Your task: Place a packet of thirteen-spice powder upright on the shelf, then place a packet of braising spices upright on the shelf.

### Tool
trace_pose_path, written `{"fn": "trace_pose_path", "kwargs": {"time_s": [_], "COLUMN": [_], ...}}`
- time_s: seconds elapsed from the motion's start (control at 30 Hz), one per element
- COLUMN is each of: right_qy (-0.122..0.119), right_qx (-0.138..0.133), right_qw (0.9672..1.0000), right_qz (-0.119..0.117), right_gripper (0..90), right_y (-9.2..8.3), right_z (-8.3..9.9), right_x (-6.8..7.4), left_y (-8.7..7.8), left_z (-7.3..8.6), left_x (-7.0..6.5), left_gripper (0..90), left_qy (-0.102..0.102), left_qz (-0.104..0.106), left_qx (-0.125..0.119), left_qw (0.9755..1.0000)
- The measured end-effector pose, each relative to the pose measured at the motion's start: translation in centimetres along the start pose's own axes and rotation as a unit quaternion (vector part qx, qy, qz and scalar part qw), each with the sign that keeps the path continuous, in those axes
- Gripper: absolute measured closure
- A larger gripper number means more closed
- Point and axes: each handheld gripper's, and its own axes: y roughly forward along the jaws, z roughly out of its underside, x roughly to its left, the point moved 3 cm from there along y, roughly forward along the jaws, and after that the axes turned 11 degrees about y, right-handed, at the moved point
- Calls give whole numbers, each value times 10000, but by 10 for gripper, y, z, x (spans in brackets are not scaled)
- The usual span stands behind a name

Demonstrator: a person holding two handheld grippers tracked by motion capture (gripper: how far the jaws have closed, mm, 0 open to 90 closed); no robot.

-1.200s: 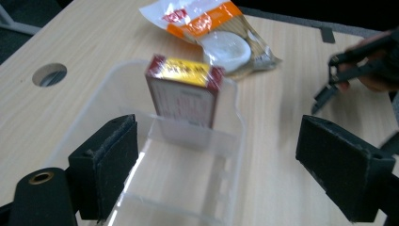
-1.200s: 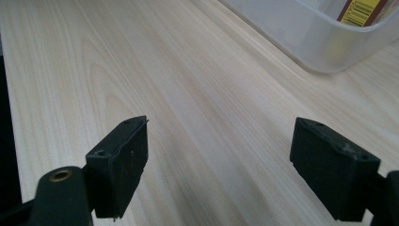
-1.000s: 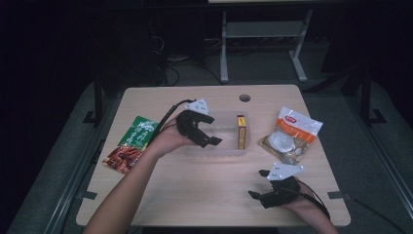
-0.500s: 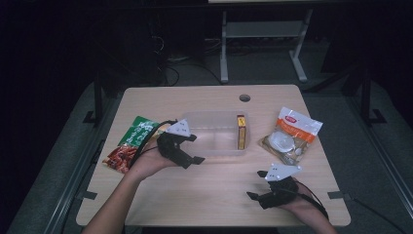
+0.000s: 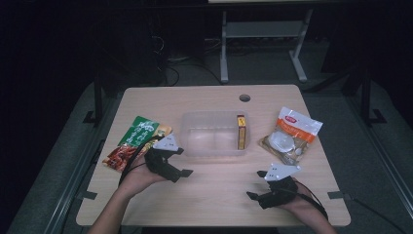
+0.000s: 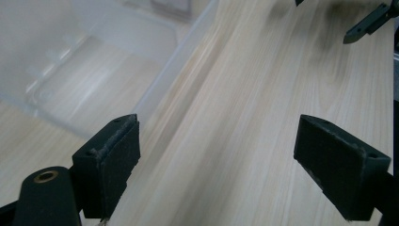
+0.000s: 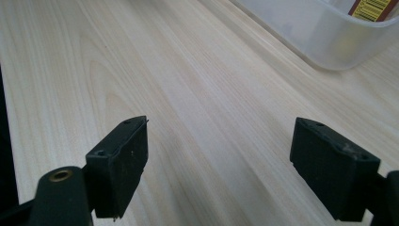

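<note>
Right gripper (image 5: pixel 260 189): near right of the counter (image 5: pixel 214 204), low over bare wood, nothing between its fingers (image 7: pixel 117 167), which stand wide apart. Hand comes in from the near edge, wrist flat, fingers aimed left and a bit far.
Left gripper (image 5: pixel 180 163): near left, just beside the bin's (image 5: pixel 214 151) near-left corner. Fingers (image 6: pixel 110 157) wide apart, empty. Forearm runs in from the near edge, hand cocked so the gripper points right, toward the bin's near wall.
Green pack (image 5: pixel 134 142): flat on the counter, left of the bin, just beside the left hand on its far-left side. Not held.
Bin: clear, mid-counter, mostly bare inside; one yellow box (image 5: pixel 240 132) stands on edge against its right wall.
White pack (image 5: pixel 291 135): flat on the counter right of the bin, far of the right gripper, apart from it.
Step in hand (judged): packing the loose goods into the bin; one item in, two out, both grippers between picks.
Next move (judged): left gripper is nearest the green pack, so turn it back left, drop the fingers over one edge of the pack and close. The pack lies flat and looks slick; an edge pinch seems the likeliest hold.
Risk (judged): pack sliding on the wood rather than lifting.
</note>
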Motion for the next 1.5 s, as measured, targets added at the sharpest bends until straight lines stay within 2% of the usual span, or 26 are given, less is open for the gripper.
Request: {"fn": "trace_pose_path", "kwargs": {"time_s": [0.13,0.27,0.4,0.57,0.6,0.63,0.77,0.93,1.0,1.13,1.2,1.23,1.3,1.33,1.47,1.5], "right_qy": [-8,-10,-5,-18,5,-2,-60,-36,-43,-45,-46,-59,-33,-29,13,21], "right_qx": [12,6,7,4,12,8,3,32,38,39,43,33,54,54,62,66], "right_qw": [10000,10000,10000,10000,10000,10000,10000,10000,10000,10000,10000,10000,10000,10000,10000,10000], "right_qz": [10,9,10,13,10,16,4,-14,-6,-16,-17,-21,-13,-15,10,19], "right_gripper": [192,192,192,192,192,192,192,192,192,192,192,192,192,192,192,192], "right_y": [0,0,0,1,1,1,2,3,4,5,6,6,7,7,7,7], "right_z": [0,0,0,0,0,0,-1,-1,-1,-2,-2,-2,-2,-2,-2,-2], "right_x": [0,0,0,0,0,0,-1,0,-1,-1,-1,-1,-1,-2,-2,-2], "left_y": [-9,-19,-32,-49,-51,-56,-64,-72,-73,-73,-73,-71,-66,-63,-49,-44], "left_z": [15,33,55,76,80,88,99,113,118,124,123,121,120,118,112,110], "left_x": [-1,2,10,29,32,37,45,58,65,80,87,93,105,109,127,131], "left_gripper": [148,148,149,149,149,149,149,149,154,266,375,426,533,574,735,788], "left_qy": [-116,-325,-547,-882,-923,-1058,-1193,-1466,-1548,-1636,-1648,-1655,-1627,-1662,-1678,-1742], "left_qz": [-164,-343,-602,-954,-1044,-1133,-1299,-1652,-1739,-1905,-1932,-2000,-2023,-2062,-1962,-1905], "left_qx": [85,113,234,281,319,321,304,291,250,231,209,145,226,223,241,271], "left_qw": [9998,9988,9964,9911,9897,9874,9839,9749,9722,9677,9670,9656,9654,9640,9658,9657]}}
